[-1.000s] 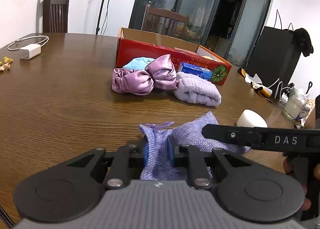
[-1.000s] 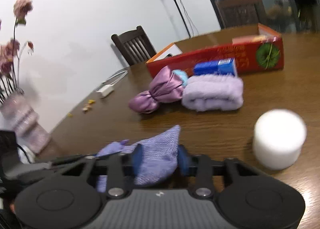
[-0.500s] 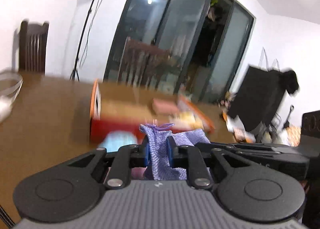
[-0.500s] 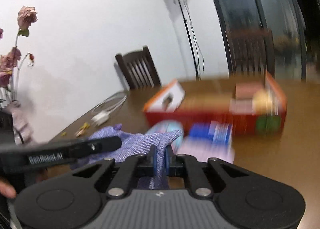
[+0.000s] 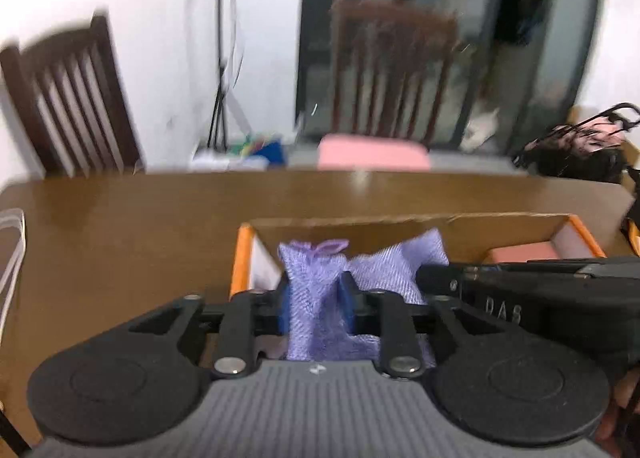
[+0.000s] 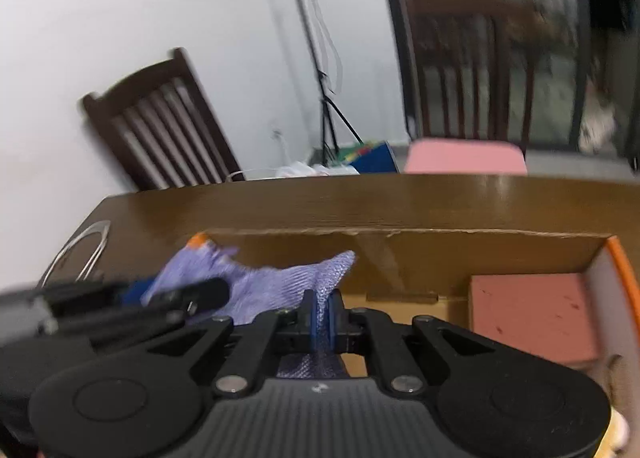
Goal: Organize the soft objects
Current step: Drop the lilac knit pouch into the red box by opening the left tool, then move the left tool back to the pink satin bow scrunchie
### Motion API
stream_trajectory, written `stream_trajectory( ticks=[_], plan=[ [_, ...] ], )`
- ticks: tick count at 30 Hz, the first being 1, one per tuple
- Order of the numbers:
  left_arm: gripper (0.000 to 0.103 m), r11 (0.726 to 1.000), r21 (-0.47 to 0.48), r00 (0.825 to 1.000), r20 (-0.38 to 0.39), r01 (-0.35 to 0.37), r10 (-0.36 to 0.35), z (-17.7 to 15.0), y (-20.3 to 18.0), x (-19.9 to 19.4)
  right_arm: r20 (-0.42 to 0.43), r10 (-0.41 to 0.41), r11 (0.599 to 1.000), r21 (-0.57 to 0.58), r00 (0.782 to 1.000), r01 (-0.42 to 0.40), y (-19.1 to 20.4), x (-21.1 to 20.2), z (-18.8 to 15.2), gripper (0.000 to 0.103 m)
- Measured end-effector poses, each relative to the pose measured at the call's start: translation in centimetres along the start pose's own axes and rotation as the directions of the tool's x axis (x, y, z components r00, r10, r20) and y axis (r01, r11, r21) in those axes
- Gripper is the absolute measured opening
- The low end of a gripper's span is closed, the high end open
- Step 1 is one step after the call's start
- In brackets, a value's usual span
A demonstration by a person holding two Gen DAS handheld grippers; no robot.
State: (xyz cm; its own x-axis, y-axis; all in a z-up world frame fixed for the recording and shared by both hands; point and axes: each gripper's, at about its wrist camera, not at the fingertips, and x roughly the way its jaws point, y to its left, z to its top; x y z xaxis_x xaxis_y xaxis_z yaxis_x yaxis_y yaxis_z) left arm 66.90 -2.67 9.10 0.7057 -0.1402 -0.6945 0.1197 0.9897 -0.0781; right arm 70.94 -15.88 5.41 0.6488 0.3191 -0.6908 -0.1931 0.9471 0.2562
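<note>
A purple mesh drawstring pouch (image 5: 320, 278) hangs between both grippers over the open cardboard box (image 5: 400, 222). My left gripper (image 5: 314, 298) is shut on its gathered end. My right gripper (image 6: 320, 318) is shut on its other corner; the pouch (image 6: 272, 286) stretches left from it toward the left gripper. The box (image 6: 440, 236) has orange edges and brown inner walls. A pink block (image 6: 528, 314) lies inside it at the right, also seen in the left wrist view (image 5: 520, 254).
The box stands on a brown wooden table (image 5: 120, 217). A white cable (image 5: 12, 242) lies at the table's left. Two dark wooden chairs (image 5: 72, 97) (image 5: 396, 69) stand behind the table, one with a pink cushion (image 5: 372, 151).
Both grippers have lifted the pouch off the table and carried it forward over the box. The right gripper has closed on the pouch corner. The other soft things have dropped out of view.
</note>
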Motion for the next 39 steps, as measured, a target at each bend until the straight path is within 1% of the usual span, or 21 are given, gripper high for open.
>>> stream_trajectory(
  ticks=[2,4,6,7,9,12,14,16,17,19,20,24,26,27,29,32,34,36,37,38,39],
  plan=[
    [0.052,0.999,-0.038,0.999,0.022,0.037,-0.036,0.2,1.0,-0.2,-0.052,0.018,0.999,0.048,0.999,-0.015,-0.7,1.7,0.7,0.013],
    [0.054,0.998,-0.002,0.997,0.049,0.067,-0.067,0.2,1.5,-0.8,-0.045,-0.009,0.999,0.052,0.999,0.012,-1.1,2.2,0.7,0.016],
    [0.058,0.998,0.02,0.996,0.065,0.061,-0.062,0.1,1.5,-1.5,-0.032,-0.033,0.998,0.047,0.999,0.034,-1.4,2.2,0.4,0.024],
    [0.059,0.998,0.028,0.995,0.075,0.058,-0.06,0.2,1.5,-1.9,-0.033,-0.027,0.998,0.064,0.999,0.029,-1.7,2.2,0.3,0.031],
    [0.06,0.998,0.033,0.994,0.088,0.062,-0.065,0.4,1.6,-2.5,-0.014,-0.015,0.997,0.075,1.0,0.016,-1.9,1.6,0.3,0.031],
    [0.064,0.998,0.041,0.992,0.115,0.05,-0.055,0.6,1.7,-4.0,0.017,-0.026,0.999,0.04,1.0,0.025,-1.4,0.2,0.9,0.036],
    [0.069,0.999,0.041,0.989,0.145,0.034,-0.04,0.4,1.9,-5.5,0.045,-0.02,1.0,-0.003,0.999,0.021,-0.7,-1.7,1.1,0.041],
    [0.073,0.999,0.044,0.985,0.172,-0.011,0.003,-0.1,2.0,-7.1,0.089,-0.012,0.999,-0.046,0.996,0.016,-0.2,-4.4,0.9,0.047],
    [0.073,0.998,0.049,0.981,0.192,-0.042,0.032,-0.6,2.1,-8.0,0.116,-0.003,0.998,-0.058,0.993,0.01,-0.3,-5.9,0.7,0.054],
    [0.074,0.994,0.058,0.965,0.249,-0.095,0.078,-2.0,2.0,-10.7,0.164,0.012,0.999,-0.054,0.986,-0.003,-0.8,-9.0,0.0,0.056],
    [0.078,0.994,0.054,0.96,0.268,-0.1,0.082,-2.5,2.0,-11.9,0.181,0.017,0.998,-0.056,0.983,-0.007,-1.1,-10.4,-0.4,0.056],
    [0.085,0.999,0.033,0.938,0.346,-0.021,0.009,-5.8,2.3,-18.4,0.237,0.017,0.996,-0.085,0.971,0.003,-2.3,-16.7,-2.6,0.059],
    [0.091,1.0,0.014,0.915,0.404,-0.005,-0.001,-8.5,2.4,-21.7,0.263,0.034,0.996,-0.083,0.964,-0.012,-2.7,-20.0,-4.3,0.068],
    [0.094,1.0,0.01,0.901,0.434,0.0,-0.004,-10.3,2.3,-23.4,0.279,0.05,0.996,-0.089,0.959,-0.026,-2.8,-21.7,-5.5,0.07],
    [0.097,1.0,0.009,0.884,0.468,0.003,-0.007,-13.2,2.0,-25.9,0.31,0.075,0.992,-0.122,0.948,-0.038,-2.4,-24.8,-8.3,0.076],
    [0.103,1.0,0.024,0.86,0.511,-0.012,-0.002,-17.6,1.4,-29.0,0.343,0.08,0.979,-0.201,0.936,-0.009,-1.4,-28.4,-12.7,0.082],
    [0.103,0.999,0.038,0.845,0.535,-0.033,0.008,-21.0,0.8,-30.8,0.365,0.084,0.958,-0.287,0.927,0.026,-0.2,-30.5,-16.4,0.084],
    [0.103,0.997,0.061,0.846,0.533,-0.037,-0.001,-24.0,0.2,-32.1,0.377,0.096,0.925,-0.376,0.921,0.058,1.0,-31.9,-20.3,0.085],
    [0.103,0.996,0.084,0.855,0.519,-0.029,-0.018,-25.7,0.0,-32.4,0.387,0.107,0.916,-0.396,0.916,0.06,1.4,-32.3,-22.1,0.085],
    [0.103,0.996,0.083,0.862,0.507,-0.024,-0.022,-26.9,-0.2,-32.6,0.391,0.126,0.916,-0.4,0.912,0.045,1.6,-33.0,-24.0,0.084],
    [0.103,0.997,0.069,0.869,0.494,-0.017,-0.02,-28.6,-0.4,-32.8,0.39,0.149,0.926,-0.377,0.909,0.01,1.6,-33.6,-25.9,0.084]
  ],
)
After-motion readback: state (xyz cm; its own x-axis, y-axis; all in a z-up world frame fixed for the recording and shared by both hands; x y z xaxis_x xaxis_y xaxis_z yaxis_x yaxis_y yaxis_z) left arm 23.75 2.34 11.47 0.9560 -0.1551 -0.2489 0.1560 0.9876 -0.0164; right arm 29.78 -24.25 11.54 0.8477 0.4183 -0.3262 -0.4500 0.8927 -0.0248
